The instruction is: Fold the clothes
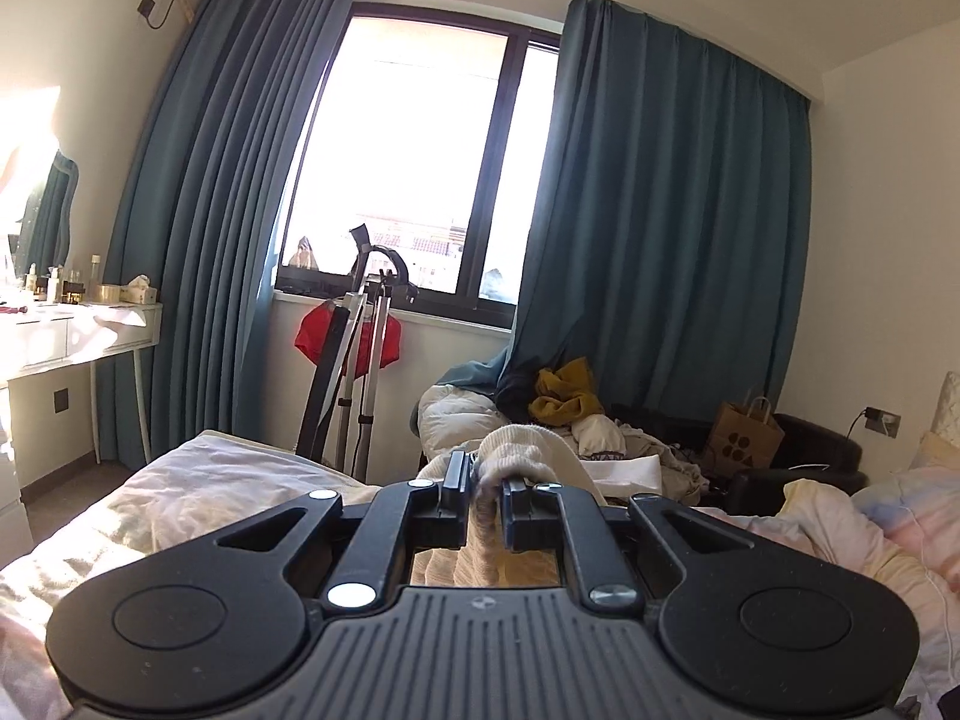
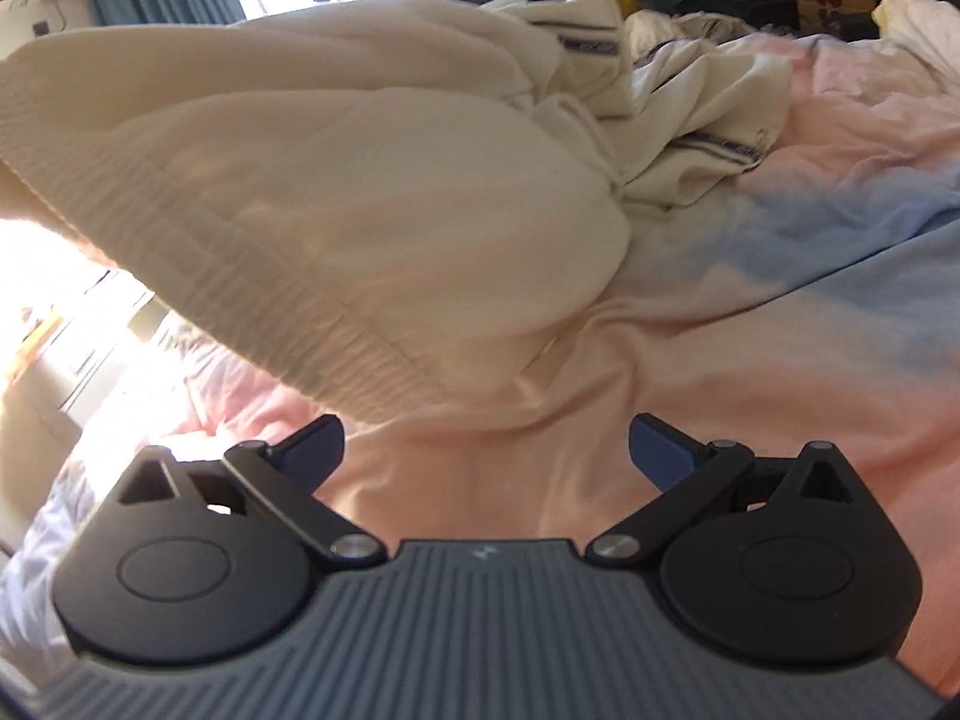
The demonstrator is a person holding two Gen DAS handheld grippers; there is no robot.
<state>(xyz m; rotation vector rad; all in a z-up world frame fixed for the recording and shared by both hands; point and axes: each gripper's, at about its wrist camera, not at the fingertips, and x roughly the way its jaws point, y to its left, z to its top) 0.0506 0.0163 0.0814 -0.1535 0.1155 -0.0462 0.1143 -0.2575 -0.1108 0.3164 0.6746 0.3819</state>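
Left tool (image 1: 485,483) clenched on a bunched edge of the cream knit garment (image 1: 528,450), held up roughly level toward the window (image 1: 420,150); right tool (image 2: 485,450) released, jaws spread wide with nothing between them, aimed down at the pink-and-blue bedspread (image 2: 750,312). From the right wrist view, the cream knit garment (image 2: 336,192) hanging lifted above the bed, ribbed hem slanting across the frame just beyond the blue fingertips (image 2: 660,450), the far end trailing into a rumpled white striped cloth (image 2: 690,114). Probably mid-lift, spreading the piece before the first fold. Best done by bringing the right tool up to the ribbed hem and pinching a corner opposite the left grip, taking a single layer rather than a bundle. Worth keeping the left grip firm and steady, since a knit stretches and sags. Worth drawing both tools apart until the hem runs straight, then lowering flat onto bare bedspread, well clear of the striped cloth. Risk: snagging that cloth and dragging it along.
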